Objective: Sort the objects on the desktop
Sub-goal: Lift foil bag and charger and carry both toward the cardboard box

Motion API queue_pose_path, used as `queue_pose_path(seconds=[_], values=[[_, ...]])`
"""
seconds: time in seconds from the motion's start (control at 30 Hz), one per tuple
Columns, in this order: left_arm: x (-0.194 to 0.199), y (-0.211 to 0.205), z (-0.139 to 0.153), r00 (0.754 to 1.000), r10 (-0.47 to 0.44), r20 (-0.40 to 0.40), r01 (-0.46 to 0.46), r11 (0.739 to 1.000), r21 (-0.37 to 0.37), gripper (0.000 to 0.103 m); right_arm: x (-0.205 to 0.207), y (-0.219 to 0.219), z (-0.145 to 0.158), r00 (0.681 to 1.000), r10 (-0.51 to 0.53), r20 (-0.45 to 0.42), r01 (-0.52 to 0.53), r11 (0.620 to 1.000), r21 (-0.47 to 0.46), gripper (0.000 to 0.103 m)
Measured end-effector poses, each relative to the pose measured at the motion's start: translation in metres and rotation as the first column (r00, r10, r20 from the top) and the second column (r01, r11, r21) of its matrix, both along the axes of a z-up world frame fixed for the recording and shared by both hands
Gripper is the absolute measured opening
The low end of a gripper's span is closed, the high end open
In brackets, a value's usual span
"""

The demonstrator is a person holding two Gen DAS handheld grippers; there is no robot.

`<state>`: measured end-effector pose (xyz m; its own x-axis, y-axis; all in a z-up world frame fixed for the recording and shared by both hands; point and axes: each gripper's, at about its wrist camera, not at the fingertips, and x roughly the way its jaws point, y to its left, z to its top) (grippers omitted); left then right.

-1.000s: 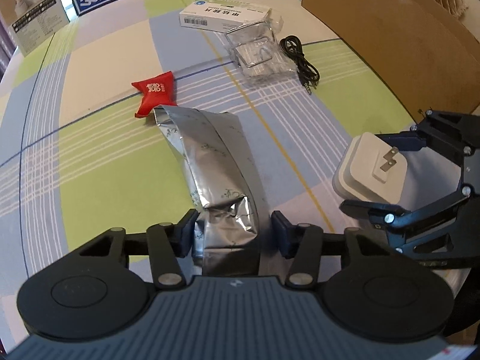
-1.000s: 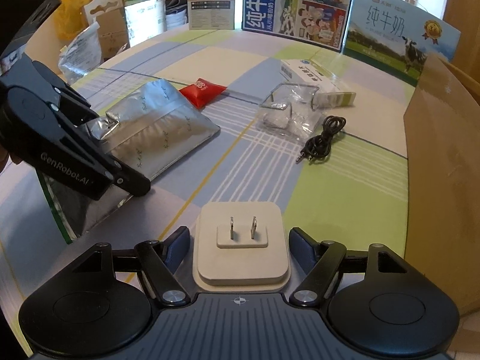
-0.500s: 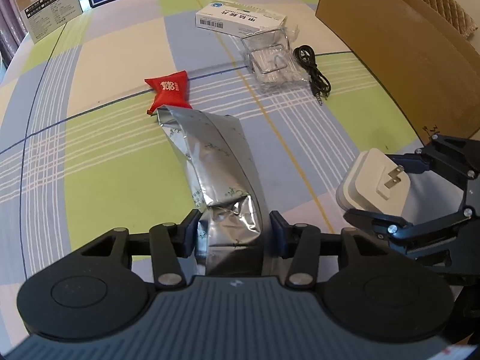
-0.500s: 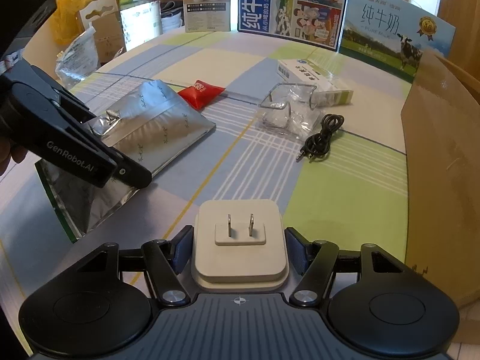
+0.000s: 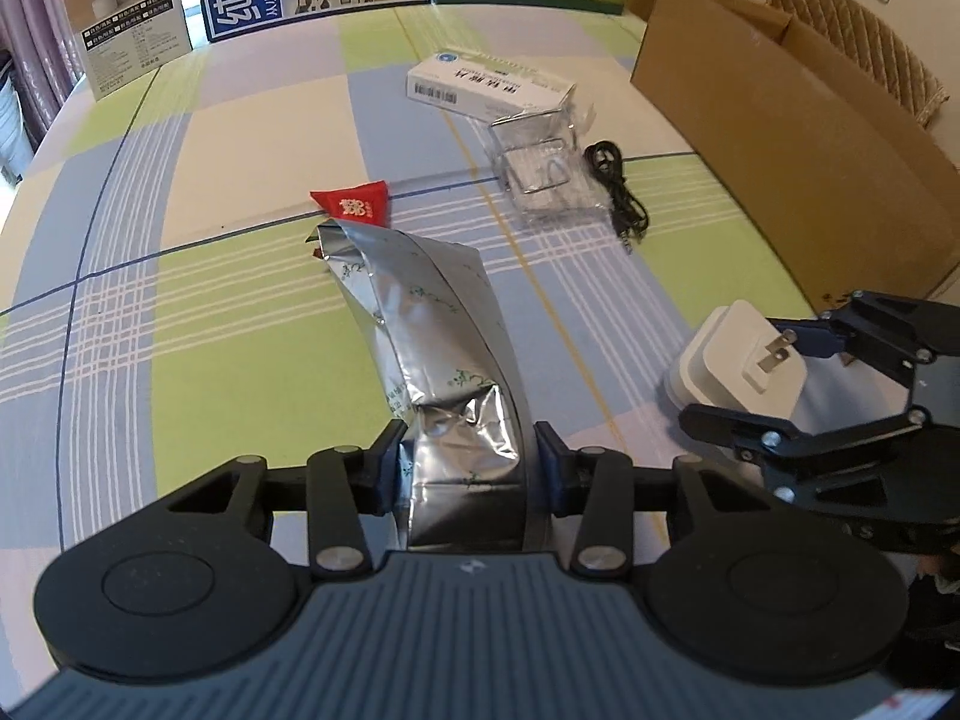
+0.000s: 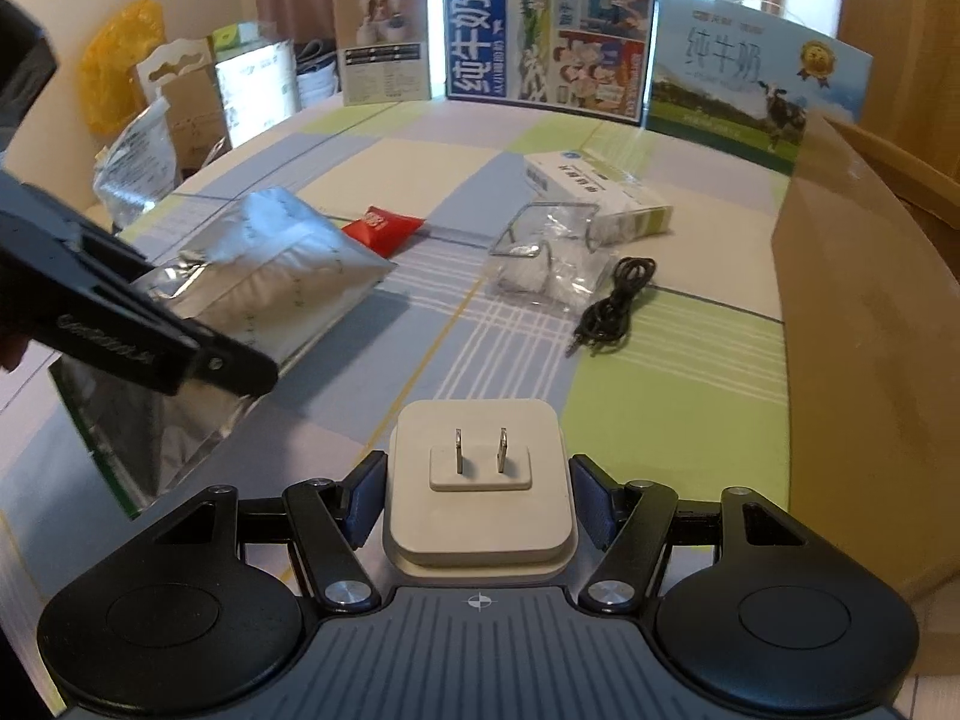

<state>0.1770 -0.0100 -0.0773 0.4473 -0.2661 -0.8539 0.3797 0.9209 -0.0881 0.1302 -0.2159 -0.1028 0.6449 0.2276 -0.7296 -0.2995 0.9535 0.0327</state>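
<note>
My left gripper (image 5: 468, 468) is shut on the near end of a crumpled silver foil bag (image 5: 420, 312), which hangs forward over the checked tablecloth. In the right wrist view the bag (image 6: 282, 264) is at the left. My right gripper (image 6: 477, 498) is shut on a white two-prong plug adapter (image 6: 477, 480), prongs facing forward. From the left wrist view that adapter (image 5: 738, 360) is at the right, held above the table. A red snack packet (image 5: 354, 204) lies just past the bag's far tip.
A white medicine box (image 5: 486, 87), a clear plastic pouch (image 5: 540, 168) and a coiled black cable (image 5: 618, 186) lie mid-table. An open cardboard box (image 5: 780, 138) stands along the right edge. Milk cartons (image 6: 546, 30) line the far edge.
Both grippers have risen and tilted up a little with their loads. The foil bag and the adapter stay gripped. More of the table's far side shows now.
</note>
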Motion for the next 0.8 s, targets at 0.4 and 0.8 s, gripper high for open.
queue_pose_path(seconds=[0.4, 0.8], values=[[-0.044, -0.018, 0.036, 0.997, 0.012, 0.073, -0.008, 0.998, -0.064, 0.038, -0.028, -0.018, 0.048, 0.990, -0.122, 0.075, 0.118, 0.991, 0.059, 0.062], [-0.090, -0.039, 0.096, 0.985, 0.026, 0.172, -0.006, 0.993, -0.116, 0.038, -0.070, -0.030, 0.111, 0.969, -0.198, 0.146, 0.181, 0.976, 0.121, 0.062]])
